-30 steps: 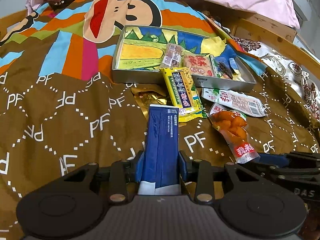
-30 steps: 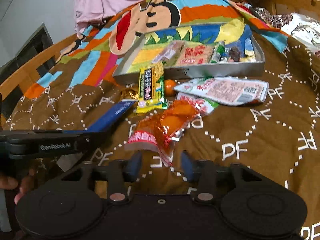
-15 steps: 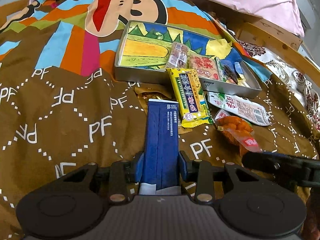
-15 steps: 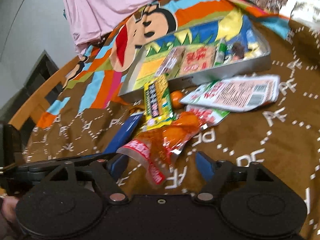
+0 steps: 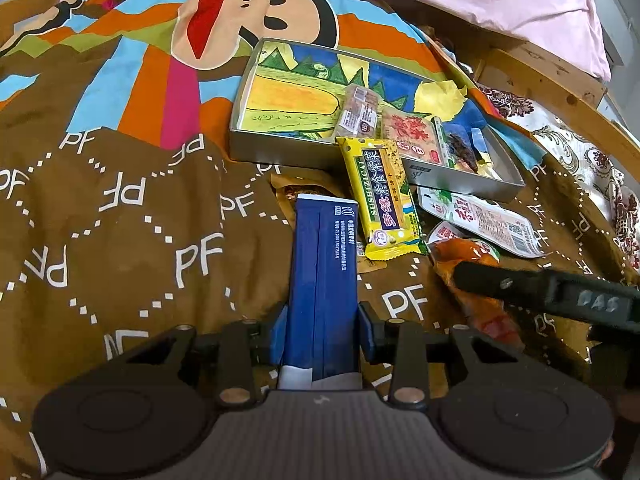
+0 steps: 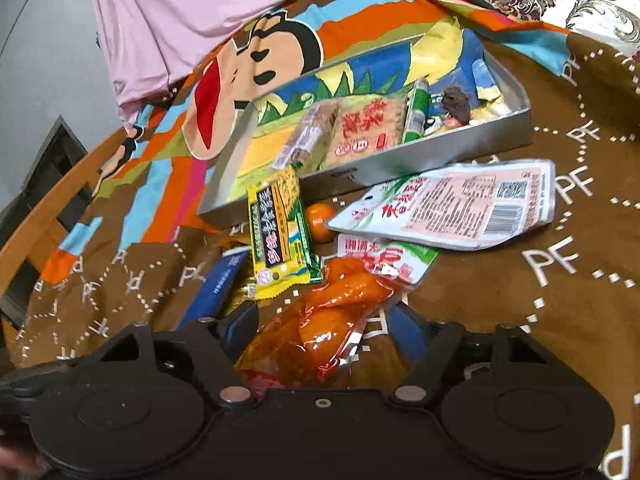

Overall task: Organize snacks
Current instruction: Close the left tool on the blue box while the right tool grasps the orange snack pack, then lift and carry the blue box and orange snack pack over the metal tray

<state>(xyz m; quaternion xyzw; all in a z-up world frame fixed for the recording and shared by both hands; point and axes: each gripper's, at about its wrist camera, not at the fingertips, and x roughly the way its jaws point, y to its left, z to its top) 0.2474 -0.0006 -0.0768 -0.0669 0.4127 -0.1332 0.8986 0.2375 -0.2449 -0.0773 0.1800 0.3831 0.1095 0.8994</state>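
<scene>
My left gripper (image 5: 322, 320) is shut on a long dark-blue packet (image 5: 324, 248) that sticks out forward over the brown blanket. In the right wrist view my right gripper (image 6: 324, 320) straddles an orange snack pouch (image 6: 332, 300). Its jaws are closing, and a gap still shows at the right pad. One right finger (image 5: 540, 288) crosses that pouch (image 5: 476, 304) in the left wrist view. Behind lies a metal tray (image 5: 280, 152) holding several snacks. A yellow bar (image 5: 382, 196) leans on its front wall, and a white pouch (image 6: 460, 204) lies beside it.
A small orange ball (image 6: 320, 218) sits by the tray's wall (image 6: 440, 152), and a gold packet (image 5: 304, 184) lies under the blue one. Pink cloth (image 6: 180, 12) covers the far side. A wooden bed rail (image 5: 560, 92) runs along the right.
My right gripper has moved forward and rolled, so the orange pouch now lies deep between its wider-set jaws. In the left wrist view its finger has slid across the pouch. The left gripper keeps its hold.
</scene>
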